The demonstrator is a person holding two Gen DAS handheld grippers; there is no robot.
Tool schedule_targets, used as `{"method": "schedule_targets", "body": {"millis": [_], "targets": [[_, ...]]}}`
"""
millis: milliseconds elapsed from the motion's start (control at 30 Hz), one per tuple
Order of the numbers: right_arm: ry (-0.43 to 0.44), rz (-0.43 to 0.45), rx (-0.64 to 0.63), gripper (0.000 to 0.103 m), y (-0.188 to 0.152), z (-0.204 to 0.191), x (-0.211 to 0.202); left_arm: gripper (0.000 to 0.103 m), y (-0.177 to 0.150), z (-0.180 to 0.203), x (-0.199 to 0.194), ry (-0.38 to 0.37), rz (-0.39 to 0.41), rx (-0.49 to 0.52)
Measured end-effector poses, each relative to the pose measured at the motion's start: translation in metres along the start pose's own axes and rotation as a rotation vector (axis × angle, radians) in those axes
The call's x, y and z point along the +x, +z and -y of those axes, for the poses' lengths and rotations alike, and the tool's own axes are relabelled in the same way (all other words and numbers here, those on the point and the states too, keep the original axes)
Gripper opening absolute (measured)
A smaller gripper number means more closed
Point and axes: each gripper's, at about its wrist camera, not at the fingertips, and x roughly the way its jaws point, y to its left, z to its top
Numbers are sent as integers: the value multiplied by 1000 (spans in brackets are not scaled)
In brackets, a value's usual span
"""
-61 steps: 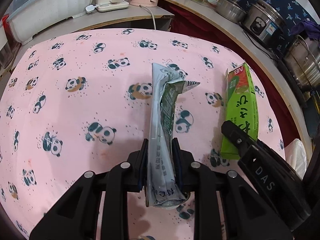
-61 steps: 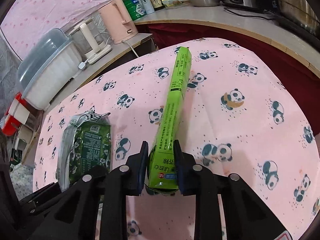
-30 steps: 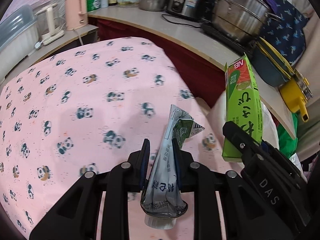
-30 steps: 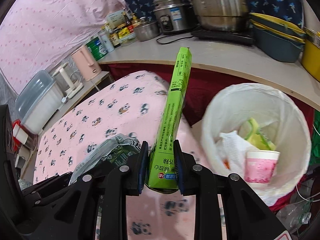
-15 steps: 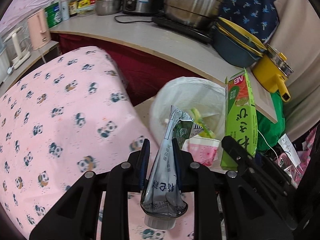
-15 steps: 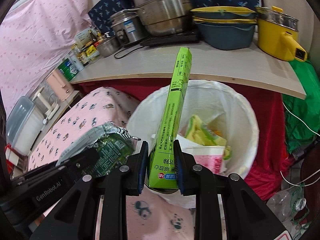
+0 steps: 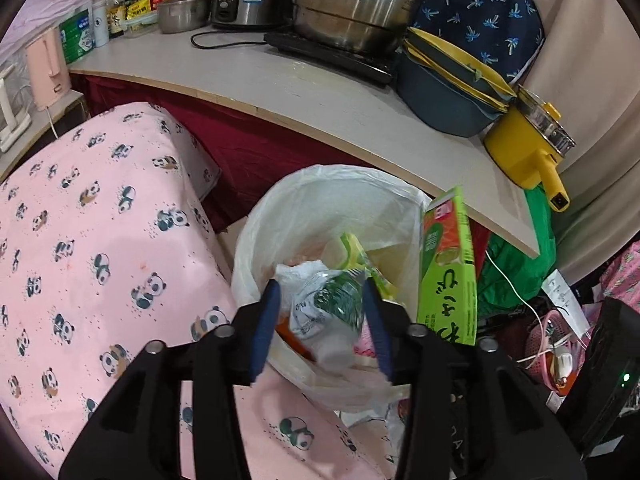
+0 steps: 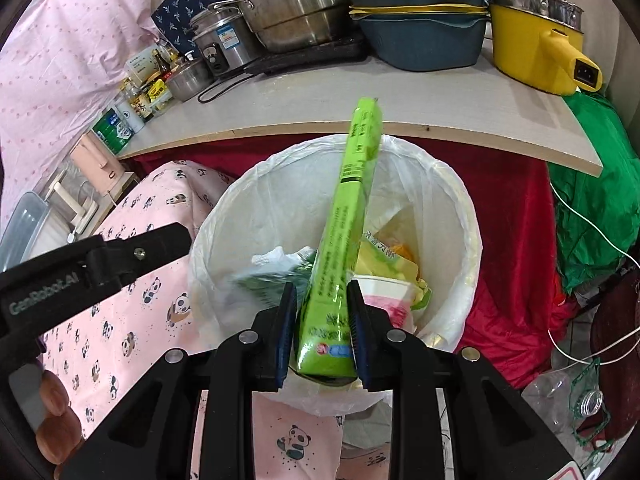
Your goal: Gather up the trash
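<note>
My left gripper (image 7: 323, 322) is open above the white-lined trash bin (image 7: 280, 216). The silver-green wrapper (image 7: 332, 308) is blurred between the spread fingers, dropping into the bin. It also shows blurred in the right wrist view (image 8: 268, 276). My right gripper (image 8: 320, 330) has its jaws spread a little around the long green box (image 8: 344, 240), which tilts over the bin (image 8: 452, 200); I cannot tell whether the pads still touch it. The box also shows in the left wrist view (image 7: 448, 276).
The bin holds a pink cup (image 8: 388, 296), yellow wrappers (image 8: 388, 260) and white tissue. A panda-print pink table (image 7: 80, 240) lies at the left. A counter (image 7: 320, 92) with pots, basins and a yellow pot (image 7: 528, 148) runs behind. Green bag and cables sit at the right.
Both grippers moved from the table to over the bin. The left jaws opened and let go of the wrapper. The right jaws widened around the green box, which tilted.
</note>
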Motion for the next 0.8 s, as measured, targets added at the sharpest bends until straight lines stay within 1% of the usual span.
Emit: {"method": "schedule_targets", "body": {"millis": [33, 67, 100, 133, 167, 233, 400, 567, 733, 800], "targets": [[1, 2, -4, 26, 1, -1, 2, 50, 0, -2, 0, 12, 3, -3], [1, 2, -8, 29, 2, -2, 4, 53, 0, -6, 0, 22, 5, -12], [2, -1, -10, 33, 4, -3, 7, 54, -1, -9, 0, 29, 7, -21], [4, -1, -11, 40, 4, -3, 8, 55, -1, -13, -1, 36, 7, -26], [4, 4, -10, 44, 4, -5, 9, 55, -2, -16, 0, 45, 5, -29], [8, 10, -11, 45, 4, -7, 9, 55, -4, -20, -1, 64, 8, -29], [1, 10, -34, 51, 0, -17, 6, 62, -11, -30, -5, 107, 24, -28], [-28, 29, -92, 61, -3, -29, -6, 62, -18, -37, -12, 148, 38, -19], [-55, 42, -142, 68, -8, -36, -21, 63, -26, -49, -23, 175, 48, -38], [-68, 43, -161, 72, -11, -38, -27, 70, -29, -52, -28, 189, 56, -46]]}}
